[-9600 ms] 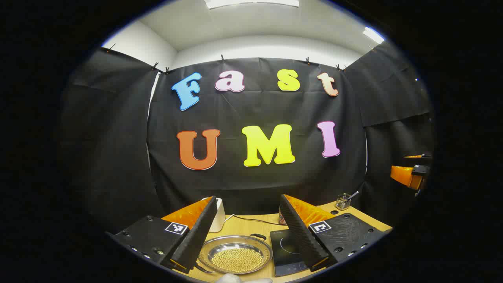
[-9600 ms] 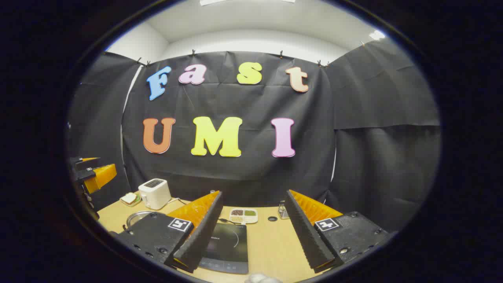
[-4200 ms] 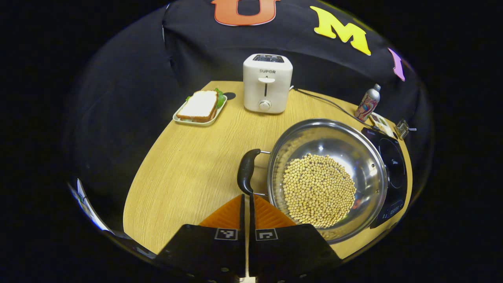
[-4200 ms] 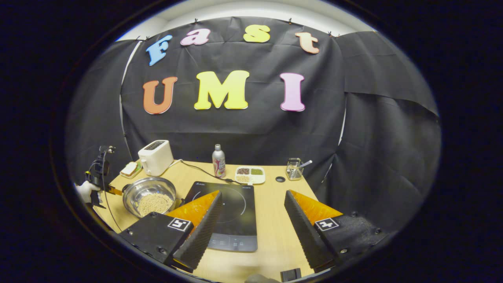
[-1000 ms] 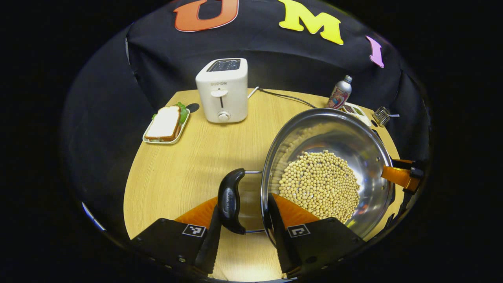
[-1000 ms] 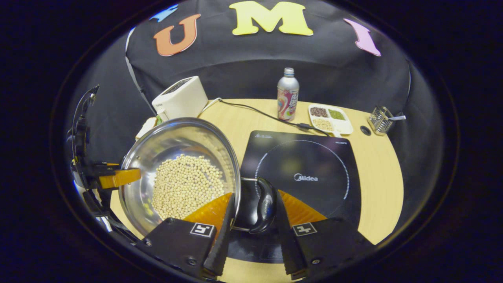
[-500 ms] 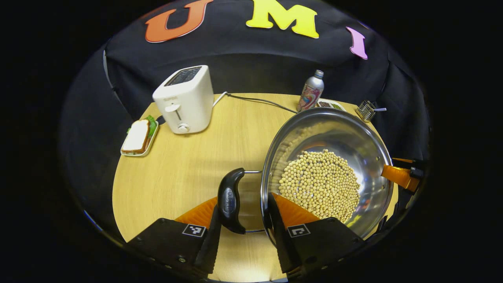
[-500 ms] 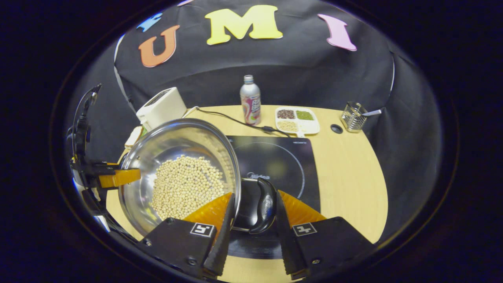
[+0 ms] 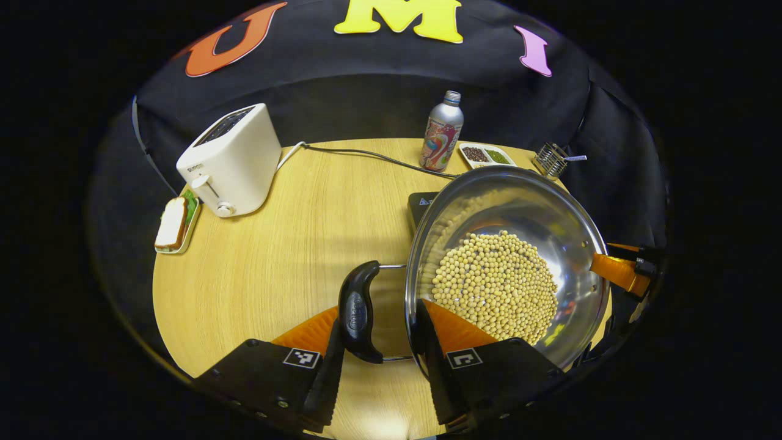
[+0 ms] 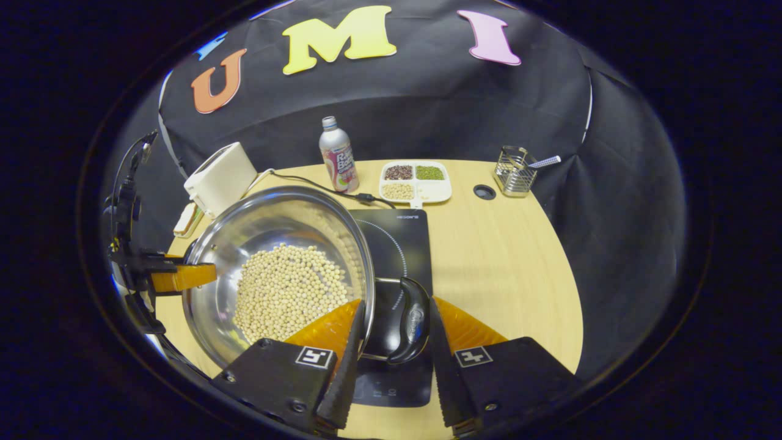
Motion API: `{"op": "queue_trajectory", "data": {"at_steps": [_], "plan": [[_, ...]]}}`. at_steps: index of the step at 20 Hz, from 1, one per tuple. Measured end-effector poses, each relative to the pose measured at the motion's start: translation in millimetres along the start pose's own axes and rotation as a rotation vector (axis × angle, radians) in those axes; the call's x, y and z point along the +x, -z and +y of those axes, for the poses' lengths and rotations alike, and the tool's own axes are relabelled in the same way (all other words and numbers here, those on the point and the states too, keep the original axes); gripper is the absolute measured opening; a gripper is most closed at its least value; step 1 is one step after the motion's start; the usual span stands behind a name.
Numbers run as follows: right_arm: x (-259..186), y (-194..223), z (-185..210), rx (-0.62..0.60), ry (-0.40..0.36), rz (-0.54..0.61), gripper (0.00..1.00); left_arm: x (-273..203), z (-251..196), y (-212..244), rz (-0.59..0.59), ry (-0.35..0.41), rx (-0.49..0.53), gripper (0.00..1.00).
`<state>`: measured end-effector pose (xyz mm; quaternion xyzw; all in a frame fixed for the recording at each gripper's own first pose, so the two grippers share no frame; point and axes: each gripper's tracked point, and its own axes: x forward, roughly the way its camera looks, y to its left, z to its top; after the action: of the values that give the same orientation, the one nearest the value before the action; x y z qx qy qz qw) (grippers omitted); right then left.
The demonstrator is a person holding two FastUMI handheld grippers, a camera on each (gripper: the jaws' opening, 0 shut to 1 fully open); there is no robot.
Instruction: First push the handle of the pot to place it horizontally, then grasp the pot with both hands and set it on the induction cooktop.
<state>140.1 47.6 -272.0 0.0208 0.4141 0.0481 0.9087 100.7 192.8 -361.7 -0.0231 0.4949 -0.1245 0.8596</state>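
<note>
Both grippers' fingers clamp the pot (image 9: 568,226) handles above the cooktop (image 10: 397,244)

Quick count of what's on the table (image 9: 269,256): one steel pot (image 9: 550,208) with two black handles, one on each side (image 9: 359,311) (image 10: 414,321), and a heap of pale beans (image 9: 495,284), way too many to count. One induction cooktop (image 10: 397,244), one white toaster (image 9: 229,160), one bottle (image 9: 442,131), one sandwich on a small tray (image 9: 174,221), one divided dish (image 10: 415,181) with three compartments, one wire holder (image 10: 513,164). Two grippers: left gripper (image 9: 376,357), right gripper (image 10: 391,357).
</note>
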Motion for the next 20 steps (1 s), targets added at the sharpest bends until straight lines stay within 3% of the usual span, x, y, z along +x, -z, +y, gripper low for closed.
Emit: {"op": "queue_trajectory", "data": {"at_steps": [10, 18, 20], "plan": [[22.3, -14.8, -37.9, -0.011, -0.008, 0.017, 0.56, -4.2, -1.7, 4.8, 0.007, -0.006, -0.03, 0.6], [40.1, -28.4, -47.3, -0.037, -0.036, 0.027, 0.59, -9.0, -2.1, -0.1, 0.002, -0.012, -0.057, 0.6], [43.1, -29.6, -48.0, -0.064, -0.037, 0.027, 0.55, -15.3, 1.0, -1.2, 0.002, -0.012, -0.062, 0.6]]}}
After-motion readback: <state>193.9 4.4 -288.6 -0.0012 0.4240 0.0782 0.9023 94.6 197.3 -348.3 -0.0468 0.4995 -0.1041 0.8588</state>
